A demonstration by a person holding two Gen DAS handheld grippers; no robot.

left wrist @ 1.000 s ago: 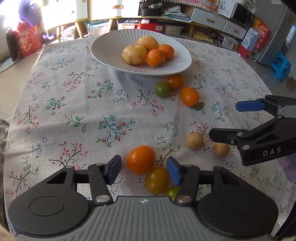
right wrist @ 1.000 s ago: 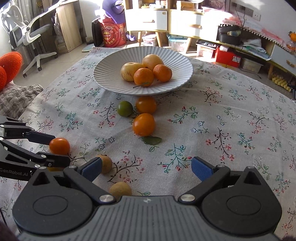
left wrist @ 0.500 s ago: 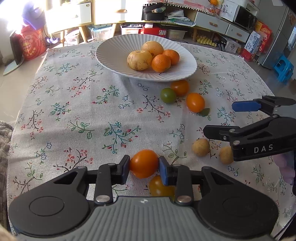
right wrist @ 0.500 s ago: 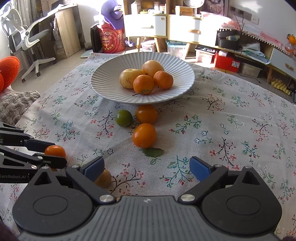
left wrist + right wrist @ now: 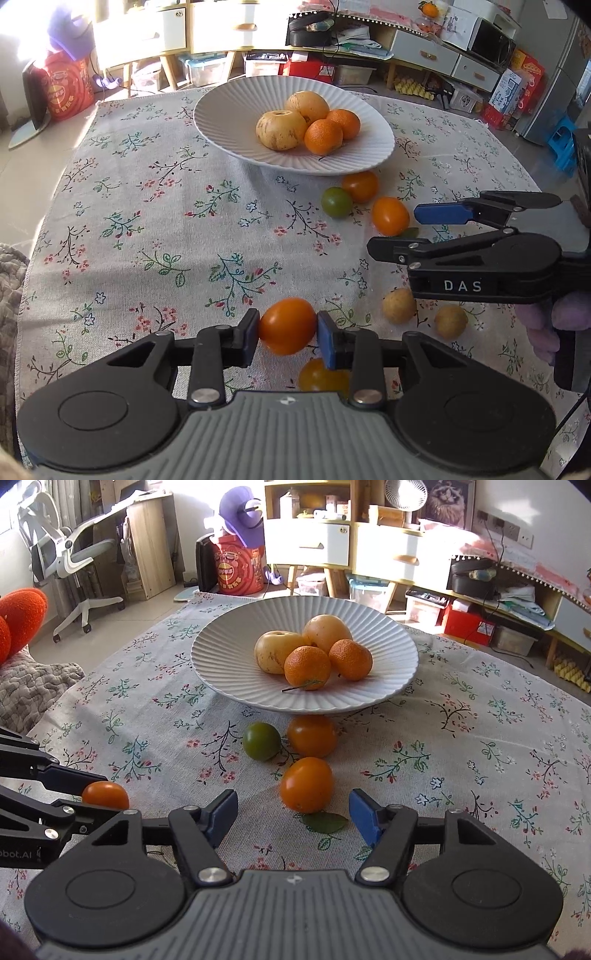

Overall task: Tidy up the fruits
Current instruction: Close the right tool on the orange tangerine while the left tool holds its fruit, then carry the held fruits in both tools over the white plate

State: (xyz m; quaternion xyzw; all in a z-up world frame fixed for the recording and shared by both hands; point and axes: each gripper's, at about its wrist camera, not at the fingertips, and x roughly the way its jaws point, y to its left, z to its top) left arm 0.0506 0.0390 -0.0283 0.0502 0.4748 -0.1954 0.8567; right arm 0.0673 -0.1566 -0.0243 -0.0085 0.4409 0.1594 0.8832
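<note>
My left gripper [image 5: 287, 334] is shut on an orange tomato [image 5: 288, 325] and holds it above the floral cloth; it also shows in the right wrist view [image 5: 105, 794]. My right gripper [image 5: 293, 818] is open, its jaws on either side of another orange tomato [image 5: 306, 783] lying on the cloth. A white ribbed plate [image 5: 229, 664] at the back holds two yellow pears and two mandarins [image 5: 307, 666]. A green tomato [image 5: 261, 740] and an orange tomato [image 5: 312, 735] lie by the plate's near rim.
A yellow-orange tomato [image 5: 319, 374] lies under my left gripper. Two small tan fruits [image 5: 399, 305] [image 5: 450, 320] lie on the cloth below the right gripper's body. A green leaf [image 5: 325, 821] lies by the tomato between my right fingers. Furniture and boxes stand beyond the table.
My left gripper closed on the orange tomato and lifted it off the cloth. My right gripper moved forward toward the orange tomato near the leaf and narrowed its jaws somewhat.
</note>
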